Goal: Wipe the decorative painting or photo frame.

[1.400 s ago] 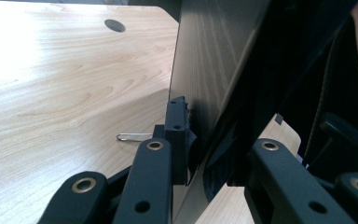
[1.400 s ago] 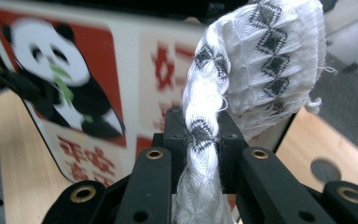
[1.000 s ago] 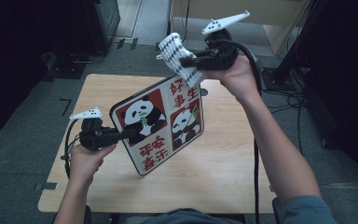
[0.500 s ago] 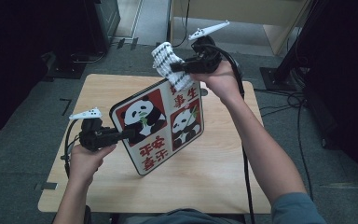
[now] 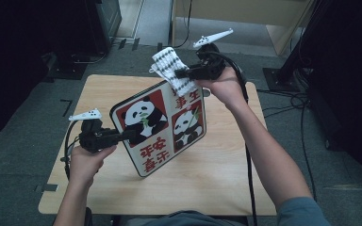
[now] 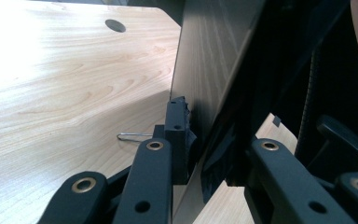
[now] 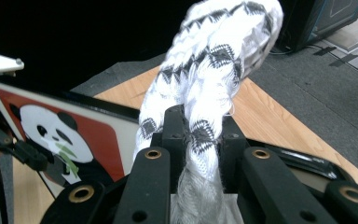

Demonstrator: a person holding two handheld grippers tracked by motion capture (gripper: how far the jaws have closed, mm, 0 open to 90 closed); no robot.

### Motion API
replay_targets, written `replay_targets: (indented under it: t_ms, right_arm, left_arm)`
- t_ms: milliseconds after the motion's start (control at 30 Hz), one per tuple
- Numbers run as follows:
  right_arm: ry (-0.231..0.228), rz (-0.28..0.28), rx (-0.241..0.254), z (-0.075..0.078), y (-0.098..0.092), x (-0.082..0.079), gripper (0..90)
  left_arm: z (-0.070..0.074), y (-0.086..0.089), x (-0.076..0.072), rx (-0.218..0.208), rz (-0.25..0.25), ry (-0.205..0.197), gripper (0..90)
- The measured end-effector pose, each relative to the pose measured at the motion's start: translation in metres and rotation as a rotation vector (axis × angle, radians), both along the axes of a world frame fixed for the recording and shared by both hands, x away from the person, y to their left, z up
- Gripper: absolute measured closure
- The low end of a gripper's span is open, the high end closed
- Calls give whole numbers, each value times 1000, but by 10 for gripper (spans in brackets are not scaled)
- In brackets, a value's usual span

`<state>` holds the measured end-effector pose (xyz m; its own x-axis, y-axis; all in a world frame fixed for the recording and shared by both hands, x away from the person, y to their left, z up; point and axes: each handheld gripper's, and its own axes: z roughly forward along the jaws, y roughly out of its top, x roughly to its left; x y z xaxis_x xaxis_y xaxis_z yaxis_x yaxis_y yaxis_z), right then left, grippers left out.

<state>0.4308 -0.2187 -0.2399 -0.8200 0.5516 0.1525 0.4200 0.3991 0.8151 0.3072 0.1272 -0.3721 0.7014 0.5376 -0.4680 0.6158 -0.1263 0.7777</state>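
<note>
Lowered cloth (image 5: 173, 70) in right tongs (image 5: 181, 73)

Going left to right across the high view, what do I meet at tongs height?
Left tongs clamping the panda board's edge → panda board, propped tilted on the table → white patterned cloth over its top corner → right tongs pinching that cloth.

A panda board (image 5: 162, 127) with red panels stands tilted on one edge on the table. A white patterned cloth (image 5: 172, 70) rests, bunched, against its top corner.
</note>
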Motion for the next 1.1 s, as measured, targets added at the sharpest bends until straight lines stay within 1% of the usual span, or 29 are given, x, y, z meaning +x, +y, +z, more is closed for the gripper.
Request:
replay_targets:
  t_ms: [33, 67, 100, 200, 300, 467, 567, 667, 800, 900, 1000, 1033, 1100]
  right_arm:
    - [5, 3, -16, -2, -1, -2, 797]
    - [5, 3, -16, -2, -1, -2, 797]
    - [-14, -3, -28, -4, -1, -4, 798]
    - [-18, -9, -18, -6, -4, -7, 797]
    - [-17, -6, -7, -8, -7, -9, 797]
    - [-24, -11, -10, -12, -8, -11, 798]
    - [-24, -8, -24, -15, -9, -14, 800]
    - [-26, -10, -23, -18, -11, -16, 800]
    - [-31, -19, -26, -27, -12, -19, 798]
    - [-40, -22, -22, -29, -14, -21, 799]
    - [-69, -24, -13, -31, -14, -25, 800]
    - [-67, -24, -1, -33, -15, -26, 801]
    - [-62, -25, -1, -35, -16, -26, 801]
  left_arm:
    - [0, 1, 0, -2, 0, 3, 769]
    - [0, 2, 0, -6, 0, 7, 769]
    - [-1, 2, 1, -10, -1, 8, 770]
    - [0, 1, 0, -6, -5, 0, 771]
    - [-1, 2, 1, -12, -7, -1, 770]
    - [-1, 2, 1, -16, -5, 0, 770]
    - [-2, 2, 1, -19, -5, -1, 770]
    - [-2, 2, 1, -23, -2, 6, 767]
    - [-2, 2, 1, -19, -2, 1, 769]
    - [-2, 2, 0, -20, -3, 1, 769]
    - [-2, 2, 0, -27, -6, 5, 766]
    - [-2, 2, 0, -27, -4, 6, 766]
    - [-2, 2, 0, -27, -4, 7, 766]
